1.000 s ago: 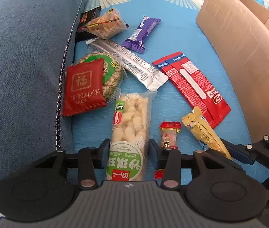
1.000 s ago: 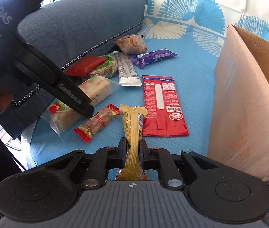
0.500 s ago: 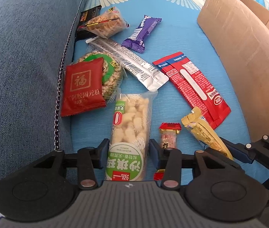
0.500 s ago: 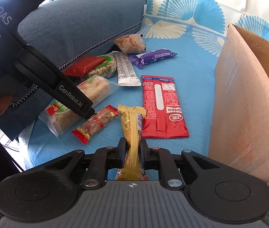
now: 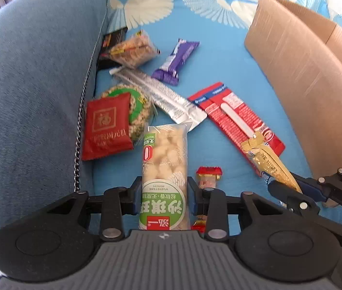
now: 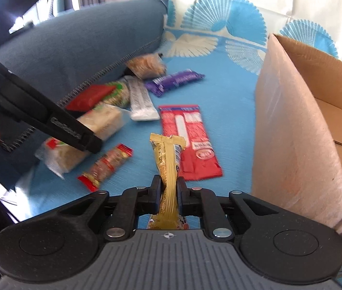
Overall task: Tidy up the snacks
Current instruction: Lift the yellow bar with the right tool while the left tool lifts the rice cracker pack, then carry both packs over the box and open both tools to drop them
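Note:
My left gripper straddles a long clear pack of pale rice puffs with a green label. Its jaws are closing and the pads press the pack's sides. In the right wrist view the same left gripper reaches down onto that pack. My right gripper is shut on a yellow snack packet that sticks up out of the jaws. From the left wrist view this right gripper and its yellow packet show at the lower right. An open cardboard box stands to the right.
Loose on the blue patterned cover lie a small red candy pack, a long red packet, a silver packet, a purple bar, a red sachet on a round rice cake, and a peanut bag. The sofa arm bounds the left.
The left jaws have narrowed onto the rice-puff pack. The right gripper keeps its hold on the yellow packet, and its view has tipped up slightly, showing more of the box's inside.

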A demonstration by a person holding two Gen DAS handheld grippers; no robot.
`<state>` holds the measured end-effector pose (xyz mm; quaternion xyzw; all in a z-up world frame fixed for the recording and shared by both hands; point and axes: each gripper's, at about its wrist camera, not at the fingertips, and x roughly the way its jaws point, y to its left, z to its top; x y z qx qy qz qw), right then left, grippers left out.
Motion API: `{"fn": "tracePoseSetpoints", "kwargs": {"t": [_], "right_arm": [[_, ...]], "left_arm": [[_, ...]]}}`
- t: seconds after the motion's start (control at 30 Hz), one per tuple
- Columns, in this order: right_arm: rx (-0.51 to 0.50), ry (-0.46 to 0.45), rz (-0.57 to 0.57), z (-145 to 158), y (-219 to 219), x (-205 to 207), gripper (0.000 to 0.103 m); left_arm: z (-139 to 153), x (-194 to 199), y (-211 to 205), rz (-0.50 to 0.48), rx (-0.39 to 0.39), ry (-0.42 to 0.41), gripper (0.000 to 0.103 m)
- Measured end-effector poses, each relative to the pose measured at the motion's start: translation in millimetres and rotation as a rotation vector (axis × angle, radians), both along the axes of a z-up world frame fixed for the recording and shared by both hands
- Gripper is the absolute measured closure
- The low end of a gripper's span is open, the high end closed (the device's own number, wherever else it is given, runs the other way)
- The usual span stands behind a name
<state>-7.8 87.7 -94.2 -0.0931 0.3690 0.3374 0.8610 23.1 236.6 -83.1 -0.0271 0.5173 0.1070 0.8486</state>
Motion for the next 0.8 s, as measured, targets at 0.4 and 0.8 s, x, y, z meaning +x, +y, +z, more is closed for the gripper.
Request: {"fn": "tracePoseSetpoints", "kwargs": {"t": [0.4, 0.8], "right_arm": [[0.106, -0.150, 0.020, 39.2, -20.8, -27.6, 0.090], [0.258, -0.300, -0.119, 108.9, -95.2, -10.2, 0.090]], "left_arm": [[37.1, -33.9, -6.4, 0.005, -0.003, -0.248, 0.063], [64.1, -53.6, -9.4, 0.021, -0.065, -0.437, 0.063]]}}
